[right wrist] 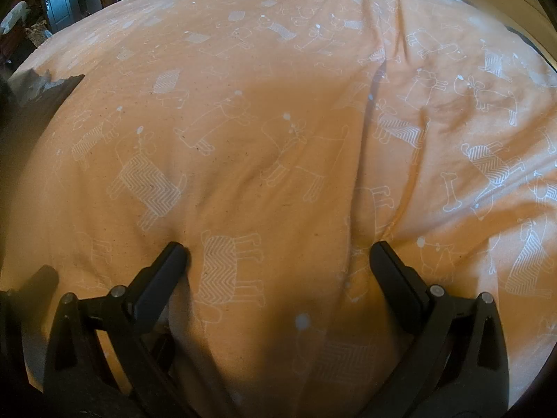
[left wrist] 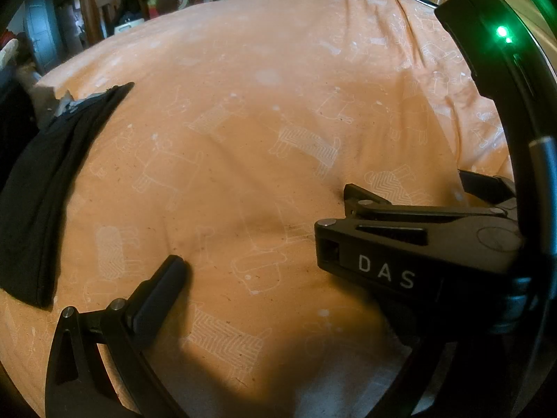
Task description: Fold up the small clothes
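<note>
Black garment (left wrist: 38, 188): lies flat at bed's (left wrist: 243, 104) left edge, long axis running away from viewer. Left tool (left wrist: 250, 261) nearer, spread, empty; right tool (right wrist: 278, 254) likewise spread.

White letters "DAS" read on the black right gripper (left wrist: 414, 244), seen from the left wrist; nothing else legible.

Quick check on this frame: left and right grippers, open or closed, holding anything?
Left gripper: cannot be told; only one finger shows, the right gripper's body hides the other.
Right gripper: open, holding nothing, over the orange bedsheet.
</note>
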A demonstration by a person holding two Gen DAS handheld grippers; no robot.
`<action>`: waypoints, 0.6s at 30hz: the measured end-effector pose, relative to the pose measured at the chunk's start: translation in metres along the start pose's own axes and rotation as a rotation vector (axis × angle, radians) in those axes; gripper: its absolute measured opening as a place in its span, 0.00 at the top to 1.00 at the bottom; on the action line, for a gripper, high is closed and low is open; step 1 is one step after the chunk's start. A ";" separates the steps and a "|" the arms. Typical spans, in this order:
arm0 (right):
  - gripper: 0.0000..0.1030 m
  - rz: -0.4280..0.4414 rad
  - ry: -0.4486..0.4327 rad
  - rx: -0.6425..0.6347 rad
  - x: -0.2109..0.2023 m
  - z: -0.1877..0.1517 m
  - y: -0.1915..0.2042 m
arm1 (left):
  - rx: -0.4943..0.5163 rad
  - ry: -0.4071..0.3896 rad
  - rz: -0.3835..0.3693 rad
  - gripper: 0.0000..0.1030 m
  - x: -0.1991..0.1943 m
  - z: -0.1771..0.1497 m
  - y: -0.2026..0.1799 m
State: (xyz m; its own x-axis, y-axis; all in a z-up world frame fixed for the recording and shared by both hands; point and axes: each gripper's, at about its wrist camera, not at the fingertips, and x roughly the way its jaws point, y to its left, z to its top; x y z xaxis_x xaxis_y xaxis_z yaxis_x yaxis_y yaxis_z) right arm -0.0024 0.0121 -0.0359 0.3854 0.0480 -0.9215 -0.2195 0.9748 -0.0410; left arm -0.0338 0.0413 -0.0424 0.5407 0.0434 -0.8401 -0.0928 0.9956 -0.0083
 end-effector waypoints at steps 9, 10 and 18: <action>0.00 0.002 0.022 0.001 -0.005 -0.001 -0.011 | 0.001 0.000 0.000 0.00 -0.002 0.004 -0.004; 0.00 -0.005 0.027 -0.004 -0.005 -0.001 -0.013 | 0.000 0.000 0.000 0.00 0.000 0.004 -0.001; 0.00 -0.014 0.012 -0.007 -0.005 -0.001 -0.010 | 0.000 0.000 0.000 0.00 0.001 0.004 0.000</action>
State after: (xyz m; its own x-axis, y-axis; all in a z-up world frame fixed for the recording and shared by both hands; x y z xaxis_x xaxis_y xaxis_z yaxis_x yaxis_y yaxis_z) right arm -0.0036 0.0022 -0.0315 0.3780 0.0320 -0.9253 -0.2201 0.9738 -0.0562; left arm -0.0300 0.0417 -0.0409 0.5411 0.0436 -0.8399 -0.0929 0.9956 -0.0081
